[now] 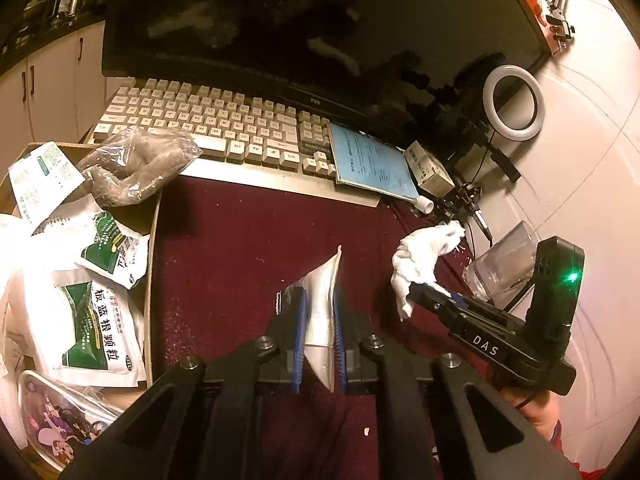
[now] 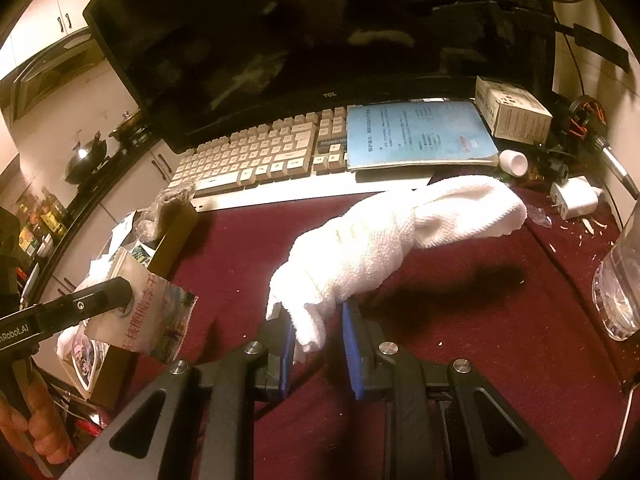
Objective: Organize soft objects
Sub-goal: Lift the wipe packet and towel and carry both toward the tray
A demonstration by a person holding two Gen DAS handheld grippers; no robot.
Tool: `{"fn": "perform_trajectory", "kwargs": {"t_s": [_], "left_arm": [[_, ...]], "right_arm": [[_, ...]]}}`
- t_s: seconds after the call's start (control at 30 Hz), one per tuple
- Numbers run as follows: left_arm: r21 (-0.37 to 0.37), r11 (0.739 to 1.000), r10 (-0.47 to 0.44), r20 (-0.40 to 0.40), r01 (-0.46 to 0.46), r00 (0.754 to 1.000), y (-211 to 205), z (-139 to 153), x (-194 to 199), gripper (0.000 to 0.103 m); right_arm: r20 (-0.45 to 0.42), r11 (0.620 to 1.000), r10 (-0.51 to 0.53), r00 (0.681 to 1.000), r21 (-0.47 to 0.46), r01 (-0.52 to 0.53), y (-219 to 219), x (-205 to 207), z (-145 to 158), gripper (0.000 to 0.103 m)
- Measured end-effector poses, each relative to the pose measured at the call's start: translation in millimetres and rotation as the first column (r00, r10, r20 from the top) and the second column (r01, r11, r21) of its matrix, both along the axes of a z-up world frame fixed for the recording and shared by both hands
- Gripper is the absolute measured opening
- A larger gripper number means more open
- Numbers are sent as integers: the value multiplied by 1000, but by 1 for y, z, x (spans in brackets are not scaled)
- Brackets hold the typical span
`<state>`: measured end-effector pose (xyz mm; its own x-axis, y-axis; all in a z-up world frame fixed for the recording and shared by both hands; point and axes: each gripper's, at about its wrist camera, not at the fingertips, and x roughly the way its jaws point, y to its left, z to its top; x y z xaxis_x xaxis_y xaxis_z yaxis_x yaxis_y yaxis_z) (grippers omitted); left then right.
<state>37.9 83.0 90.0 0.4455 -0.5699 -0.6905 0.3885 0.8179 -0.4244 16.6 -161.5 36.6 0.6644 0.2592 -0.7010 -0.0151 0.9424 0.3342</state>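
Blue-padded fingers [image 1: 298, 320] of the left gripper [image 1: 319, 320] sit closest to me, pinched nearly together on a silvery foil sachet [image 1: 320, 300] that stands up between them, its pointed corner sticking out past the tips. Off to the right of that pair, the right gripper [image 2: 318, 322] is clamped tight on one end of a white towel [image 2: 384, 240]; the rest of the cloth runs forward beyond its tips w/ a shadow under it, so it looks lifted off the dark red worktop [image 2: 460, 320]. Both items seem up in the air, not resting. Left of the left fingers is a cardboard box [image 1: 150, 280] already stuffed w/ green-and-white medicine packets [image 1: 96, 320] and a grey bundle in a clear bag [image 1: 136, 168] at its far end. Ahead of both sets of tips lie a keyboard [image 1: 208, 128], a blue booklet [image 1: 372, 160] and a dark monitor [image 1: 320, 20]; a clear cup [image 1: 500, 268] is just right of the towel hand. My read: mid-sort, pick-up done, carry in hand. Next prob needs the sachet swung left over the box rim and let go there, while the towel needs bunching or folding so its loose end doesn't drag toward the cup.
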Motion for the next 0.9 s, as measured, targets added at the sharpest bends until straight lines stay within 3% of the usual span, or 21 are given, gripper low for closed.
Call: {"fn": "perform_trajectory", "kwargs": {"t_s": [0.9], "left_arm": [[-29,999,29,40,-28,999,20,23,-9,12]], "right_arm": [[11,1000,27,1000,8,-28,11,-3,5,24]]}}
